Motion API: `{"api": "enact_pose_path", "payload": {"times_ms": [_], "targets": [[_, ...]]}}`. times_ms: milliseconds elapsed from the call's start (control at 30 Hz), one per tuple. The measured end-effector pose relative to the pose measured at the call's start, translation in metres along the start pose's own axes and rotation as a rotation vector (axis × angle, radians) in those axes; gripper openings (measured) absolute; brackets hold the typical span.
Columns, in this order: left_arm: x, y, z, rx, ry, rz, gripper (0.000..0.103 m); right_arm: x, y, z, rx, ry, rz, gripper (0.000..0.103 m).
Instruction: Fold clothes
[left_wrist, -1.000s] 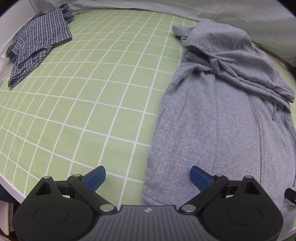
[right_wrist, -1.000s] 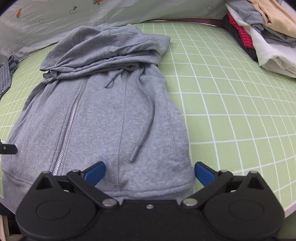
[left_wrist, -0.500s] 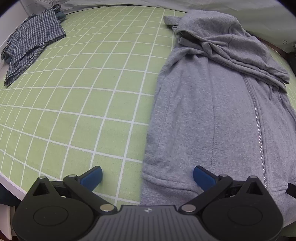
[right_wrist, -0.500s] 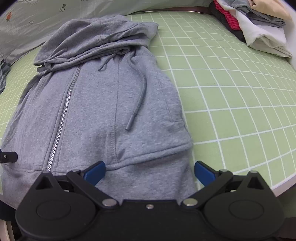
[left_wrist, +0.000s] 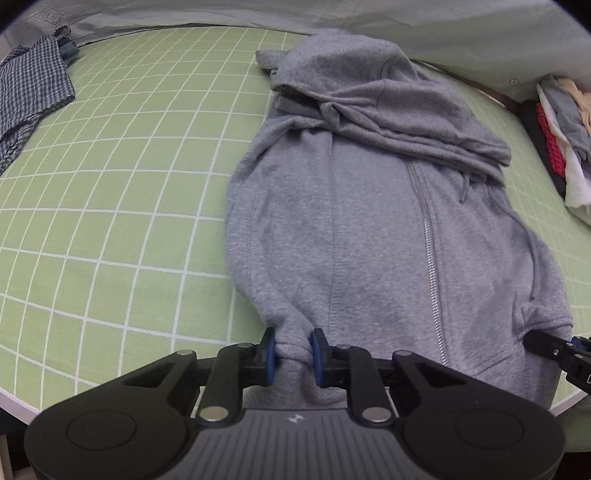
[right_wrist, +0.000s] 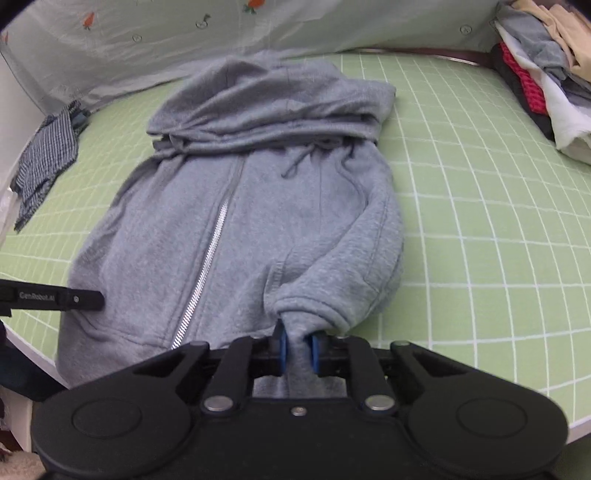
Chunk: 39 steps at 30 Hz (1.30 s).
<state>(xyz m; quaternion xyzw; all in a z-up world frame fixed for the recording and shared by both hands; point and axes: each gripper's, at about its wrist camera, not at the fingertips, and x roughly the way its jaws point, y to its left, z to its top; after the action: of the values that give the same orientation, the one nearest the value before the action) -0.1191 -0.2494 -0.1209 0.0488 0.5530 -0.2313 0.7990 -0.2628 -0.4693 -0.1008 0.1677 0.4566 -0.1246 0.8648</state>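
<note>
A grey zip-up hoodie (left_wrist: 369, 221) lies front up on the green grid mat (left_wrist: 110, 184), hood at the far end, sleeves folded in. My left gripper (left_wrist: 293, 350) is shut on the hoodie's bottom hem at its left corner. My right gripper (right_wrist: 298, 345) is shut on the hem of the hoodie (right_wrist: 240, 229) at its right corner; the cloth bunches up just ahead of the pads. The right gripper's tip shows in the left wrist view (left_wrist: 554, 350), and the left gripper's tip in the right wrist view (right_wrist: 55, 297).
A blue checked garment (left_wrist: 29, 96) lies crumpled at the mat's far left, also in the right wrist view (right_wrist: 48, 158). A stack of folded clothes (right_wrist: 543, 66) sits at the far right. A pale patterned sheet (right_wrist: 184, 37) backs the mat. The mat's near edge runs just below the grippers.
Both grippers were open over the hoodie's lower part. They have moved to the hem and shut on it, one at each bottom corner, and the cloth has bunched up.
</note>
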Motion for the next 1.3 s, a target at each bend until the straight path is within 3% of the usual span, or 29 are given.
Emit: {"api": "enact_pose_path", "payload": {"times_ms": [200, 433, 633, 800, 900, 967, 1067, 1300], "targets": [[-0.029, -0.028, 0.047, 0.043, -0.153, -0.003, 0.019, -0.024, 0.004, 0.048, -0.052, -0.128, 0.061, 0.012], [-0.045, -0.053, 0.126, 0.053, -0.316, -0.003, 0.019, -0.028, -0.011, 0.120, 0.041, -0.280, 0.127, 0.011], [-0.035, -0.063, 0.192, 0.046, -0.397, 0.001, 0.019, -0.010, -0.035, 0.183, 0.120, -0.349, 0.134, 0.011], [0.008, -0.062, 0.247, 0.014, -0.372, 0.025, 0.020, 0.039, -0.057, 0.225, 0.174, -0.320, 0.084, 0.012], [0.041, -0.057, 0.269, -0.040, -0.295, 0.047, 0.034, 0.083, -0.070, 0.242, 0.206, -0.228, 0.046, 0.016], [0.051, -0.050, 0.270, -0.061, -0.273, 0.033, 0.043, 0.106, -0.077, 0.245, 0.253, -0.167, 0.041, 0.022], [0.048, -0.044, 0.263, -0.075, -0.276, 0.039, 0.062, 0.111, -0.082, 0.236, 0.306, -0.158, 0.062, 0.037], [0.025, -0.040, 0.237, -0.169, -0.233, -0.052, 0.065, 0.098, -0.073, 0.213, 0.301, -0.144, 0.049, 0.049]]}}
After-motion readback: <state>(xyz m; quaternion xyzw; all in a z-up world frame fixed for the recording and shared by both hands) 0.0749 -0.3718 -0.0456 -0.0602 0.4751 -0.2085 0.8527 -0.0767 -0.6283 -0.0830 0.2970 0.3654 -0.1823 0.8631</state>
